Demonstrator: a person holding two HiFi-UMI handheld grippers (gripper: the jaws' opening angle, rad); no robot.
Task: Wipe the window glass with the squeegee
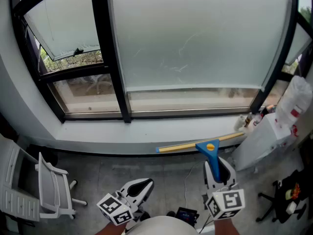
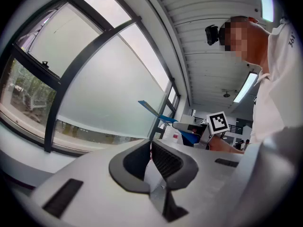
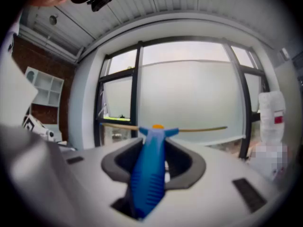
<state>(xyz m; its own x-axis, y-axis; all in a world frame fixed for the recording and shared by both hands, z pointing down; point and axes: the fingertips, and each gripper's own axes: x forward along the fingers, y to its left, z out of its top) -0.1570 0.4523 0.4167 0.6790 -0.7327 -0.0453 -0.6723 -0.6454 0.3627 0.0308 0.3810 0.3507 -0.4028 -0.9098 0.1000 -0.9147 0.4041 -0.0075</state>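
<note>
The squeegee (image 1: pixel 209 148) has a blue handle and a long yellowish blade. It hangs level in front of the white sill, below the frosted window glass (image 1: pixel 195 38). My right gripper (image 1: pixel 221 173) is shut on the blue handle (image 3: pixel 150 174), and the blade (image 3: pixel 199 129) lies across the glass (image 3: pixel 189 93) in the right gripper view. My left gripper (image 1: pixel 140 186) is low at the left, shut with nothing in it (image 2: pixel 151 148). From the left gripper view the squeegee (image 2: pixel 158 113) shows edge-on beside the glass (image 2: pixel 109 89).
Black window frames (image 1: pixel 105 53) divide the panes above a white sill (image 1: pixel 146 131). A white folding rack (image 1: pixel 49 190) stands on the floor at left. A white bagged object (image 1: pixel 293 106), small bottles (image 1: pixel 254 117) and a chair base (image 1: pixel 279 199) crowd the right.
</note>
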